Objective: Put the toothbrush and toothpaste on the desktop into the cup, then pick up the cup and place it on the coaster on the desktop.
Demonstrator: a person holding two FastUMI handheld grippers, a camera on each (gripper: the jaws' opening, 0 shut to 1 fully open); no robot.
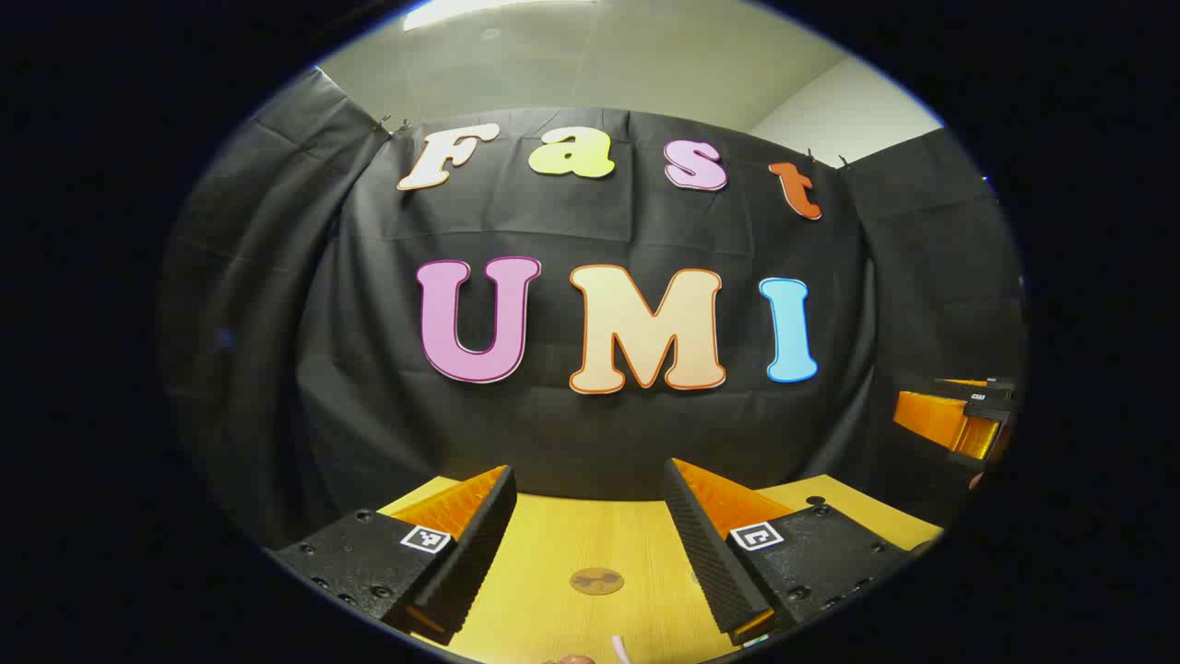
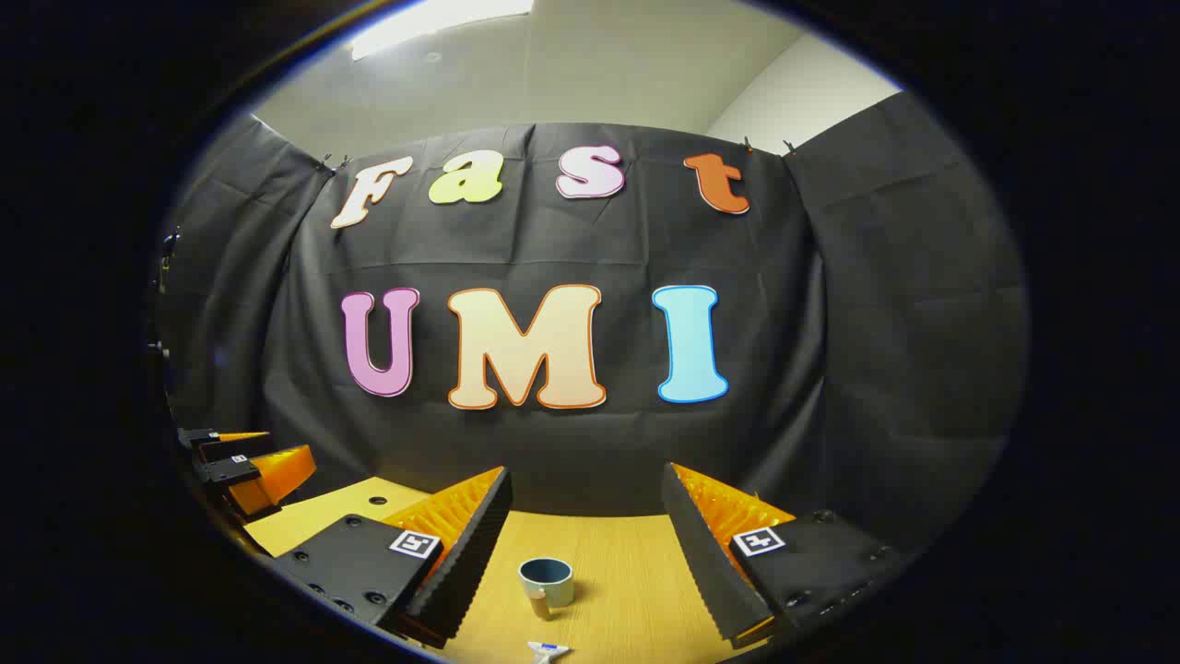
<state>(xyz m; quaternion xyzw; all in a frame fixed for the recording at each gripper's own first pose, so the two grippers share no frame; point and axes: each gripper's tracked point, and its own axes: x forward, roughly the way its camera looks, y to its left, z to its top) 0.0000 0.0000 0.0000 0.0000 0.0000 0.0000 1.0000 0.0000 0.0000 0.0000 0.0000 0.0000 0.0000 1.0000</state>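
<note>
In the right gripper view, a grey-blue cup (image 2: 546,583) with a brown handle stands upright on the yellow wooden desktop (image 2: 627,572), between my open right gripper's (image 2: 586,533) fingers and beyond them. The tip of a white tube with blue print (image 2: 548,651), likely the toothpaste, lies at the bottom edge nearer than the cup. In the left gripper view, a round brown coaster (image 1: 596,580) lies flat on the desktop ahead of my open left gripper (image 1: 590,521). A pinkish-white sliver (image 1: 620,649), perhaps the toothbrush, pokes in at the bottom edge. Neither gripper holds anything.
The other gripper (image 1: 959,420) hangs off at the right edge of the left gripper view, and the left one (image 2: 244,461) shows at the left edge of the right gripper view. Small dark holes (image 2: 377,500) mark the desktop. Black cloth closes the back and sides.
</note>
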